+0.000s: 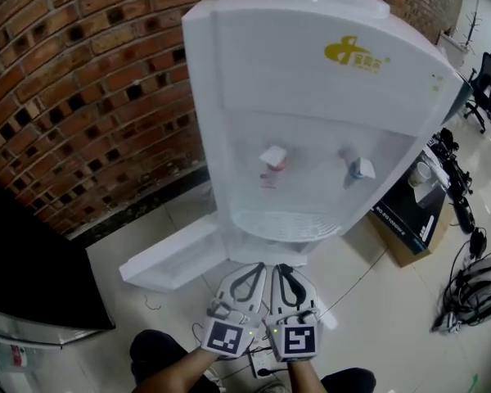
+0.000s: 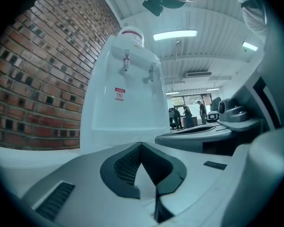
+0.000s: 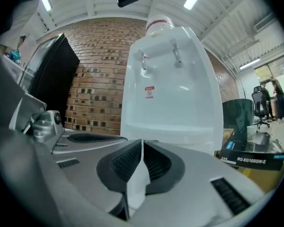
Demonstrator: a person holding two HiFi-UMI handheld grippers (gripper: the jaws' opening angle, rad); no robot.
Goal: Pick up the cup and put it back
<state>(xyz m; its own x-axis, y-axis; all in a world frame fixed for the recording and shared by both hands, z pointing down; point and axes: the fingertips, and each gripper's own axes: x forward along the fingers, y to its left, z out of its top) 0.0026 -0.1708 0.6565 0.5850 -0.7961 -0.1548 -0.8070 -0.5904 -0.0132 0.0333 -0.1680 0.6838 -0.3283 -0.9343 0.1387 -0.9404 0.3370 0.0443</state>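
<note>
Cup (image 1: 420,173) stands on top of a black box (image 1: 413,215) at the middle right of the head view, well apart from both claws. In the right gripper view the cup (image 3: 251,132) shows small at the right edge, on the same box (image 3: 251,157). Just left of the box is a big white water dispenser (image 1: 311,97) with a red tap (image 1: 272,159) and a blue tap (image 1: 360,169). A brick wall (image 1: 82,80) fills the upper left. The left gripper (image 1: 258,267) and the right gripper (image 1: 282,267) sit side by side at the bottom middle, pointing at the dispenser. Both claws are pressed together and pinch nothing. Black cables (image 1: 475,289) lie on the floor at the lower right.
</note>
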